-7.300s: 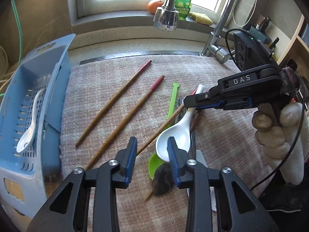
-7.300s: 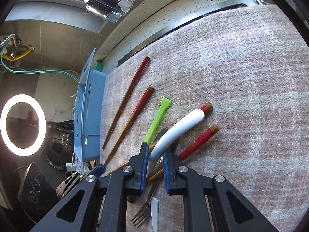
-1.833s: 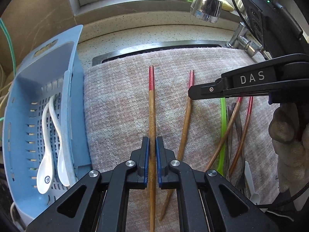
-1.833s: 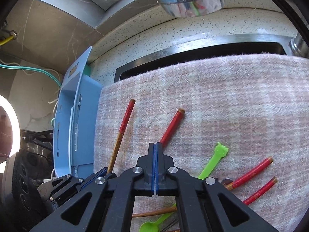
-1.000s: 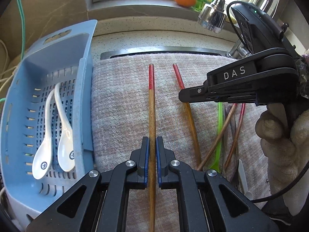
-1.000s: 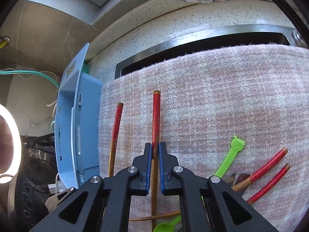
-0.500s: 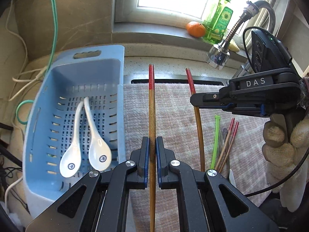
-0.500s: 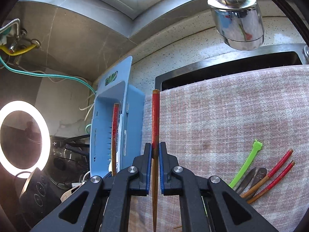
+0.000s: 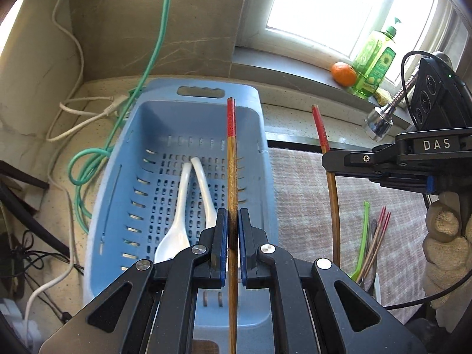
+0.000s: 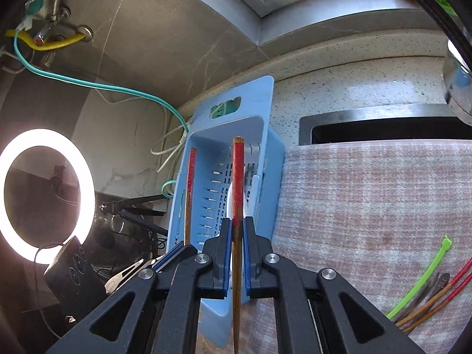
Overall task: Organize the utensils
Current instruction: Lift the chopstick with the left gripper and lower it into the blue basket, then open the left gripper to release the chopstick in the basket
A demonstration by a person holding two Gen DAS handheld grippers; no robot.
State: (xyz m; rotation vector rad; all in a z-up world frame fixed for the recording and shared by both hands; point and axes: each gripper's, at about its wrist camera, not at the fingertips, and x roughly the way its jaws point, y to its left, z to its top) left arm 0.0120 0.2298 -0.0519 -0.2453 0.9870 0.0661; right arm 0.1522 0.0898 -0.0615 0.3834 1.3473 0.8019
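My left gripper (image 9: 232, 225) is shut on a wooden chopstick with a red tip (image 9: 232, 159), which hangs over the blue slotted basket (image 9: 118, 183). Two white ceramic spoons (image 9: 180, 215) lie in that basket. My right gripper (image 10: 237, 233) is shut on a second red-tipped chopstick (image 10: 237, 171), its tip over the basket (image 10: 267, 165). In the left wrist view the right gripper (image 9: 327, 159) holds its chopstick (image 9: 332, 188) above the plaid cloth (image 9: 306, 194). In the right wrist view the left gripper's chopstick (image 10: 190, 183) shows to the left.
A green spoon (image 9: 362, 236), more red-tipped chopsticks (image 9: 380, 233) and metal cutlery lie bunched on the cloth's right side. A tap head (image 9: 380, 121), an orange (image 9: 343, 73) and a soap bottle (image 9: 374, 62) stand near the window. Cables (image 9: 88, 159) trail left of the basket. A ring light (image 10: 44, 194) glows at left.
Both grippers have risen and moved left with their chopsticks, from above the cloth to over the blue basket. Both stay shut.
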